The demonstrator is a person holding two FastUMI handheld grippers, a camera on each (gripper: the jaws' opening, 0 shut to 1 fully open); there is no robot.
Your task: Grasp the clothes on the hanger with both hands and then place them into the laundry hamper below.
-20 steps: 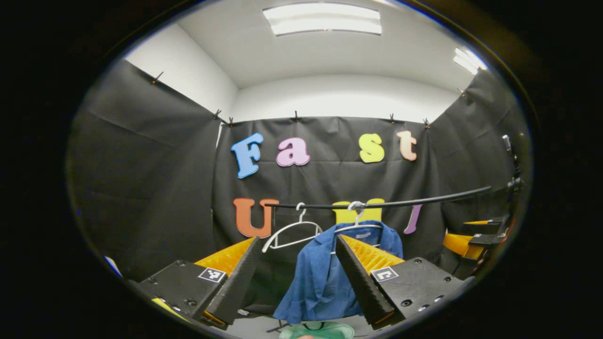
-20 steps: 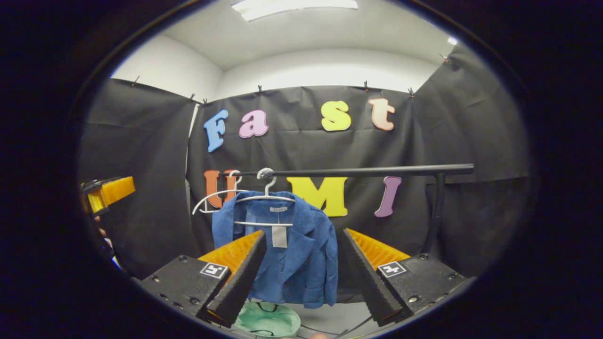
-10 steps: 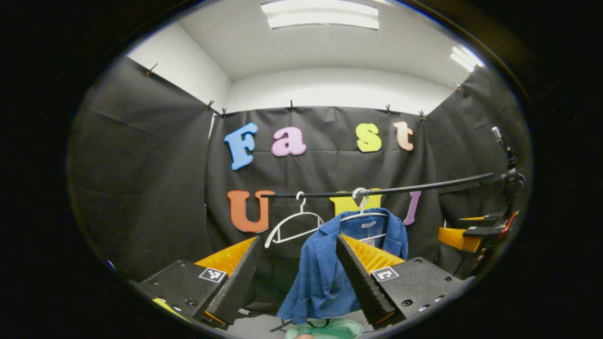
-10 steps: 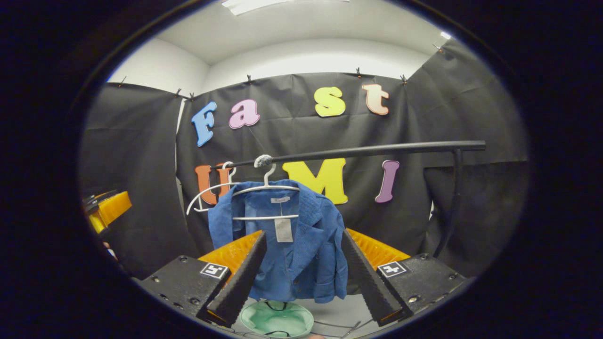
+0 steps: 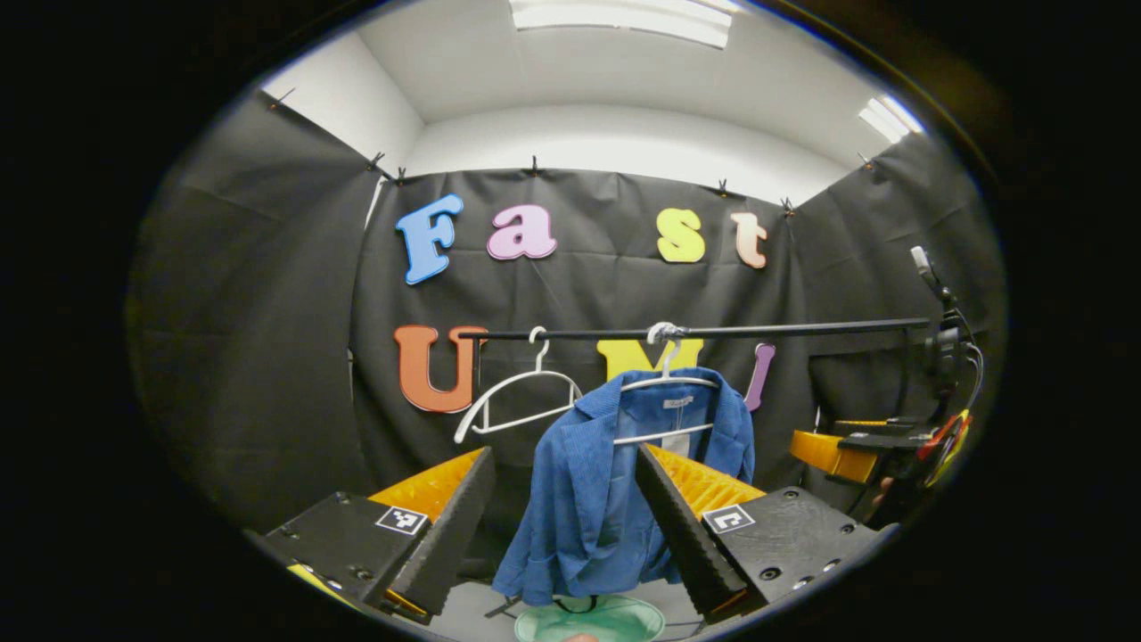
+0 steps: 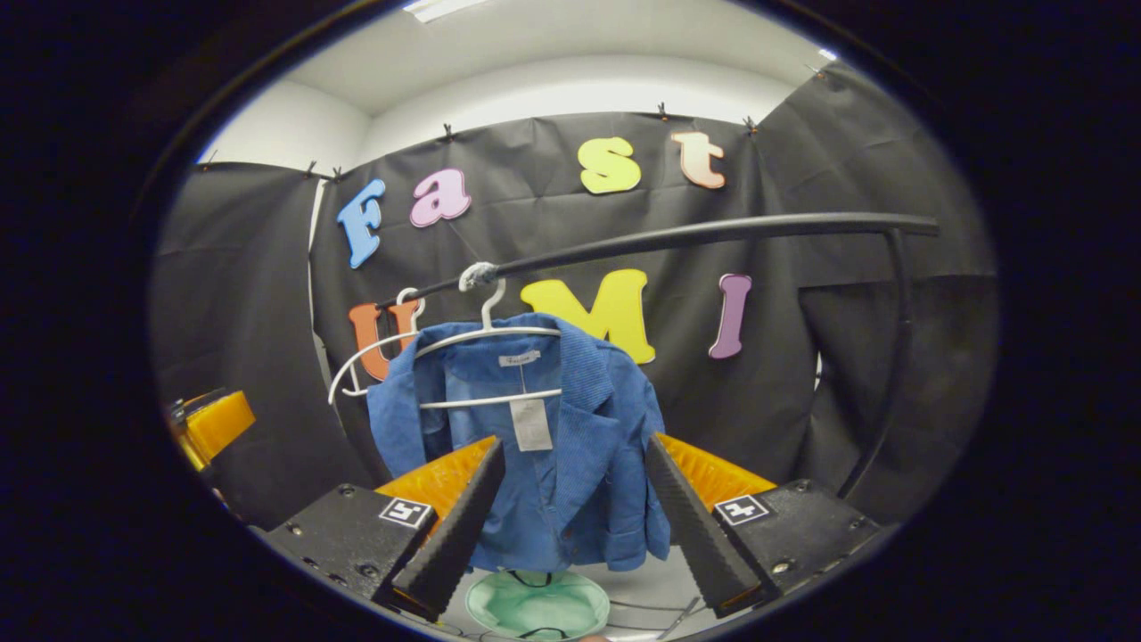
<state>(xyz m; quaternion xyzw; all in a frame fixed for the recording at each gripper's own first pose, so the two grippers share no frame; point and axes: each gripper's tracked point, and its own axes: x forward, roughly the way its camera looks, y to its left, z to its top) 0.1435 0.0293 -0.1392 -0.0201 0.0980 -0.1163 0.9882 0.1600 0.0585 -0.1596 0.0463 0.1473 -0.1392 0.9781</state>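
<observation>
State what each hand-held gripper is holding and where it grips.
Nothing. The left hand-held gripper and right hand-held gripper are open, short of the blue jacket on its hanger.

I see the jacket (image 6: 570,464) on its hanger (image 6: 486,334) from the rail (image 6: 713,234), an empty hanger (image 5: 517,401) to its left, the hamper (image 6: 537,604) directly below.

From my seat, the green laundry hamper (image 6: 537,606) is cut by the lower edge, its top hidden behind the blue jacket (image 6: 570,464). I can't read the jacket's tag (image 6: 531,423). The right gripper (image 5: 842,450) sits half-cropped at the rim.
</observation>
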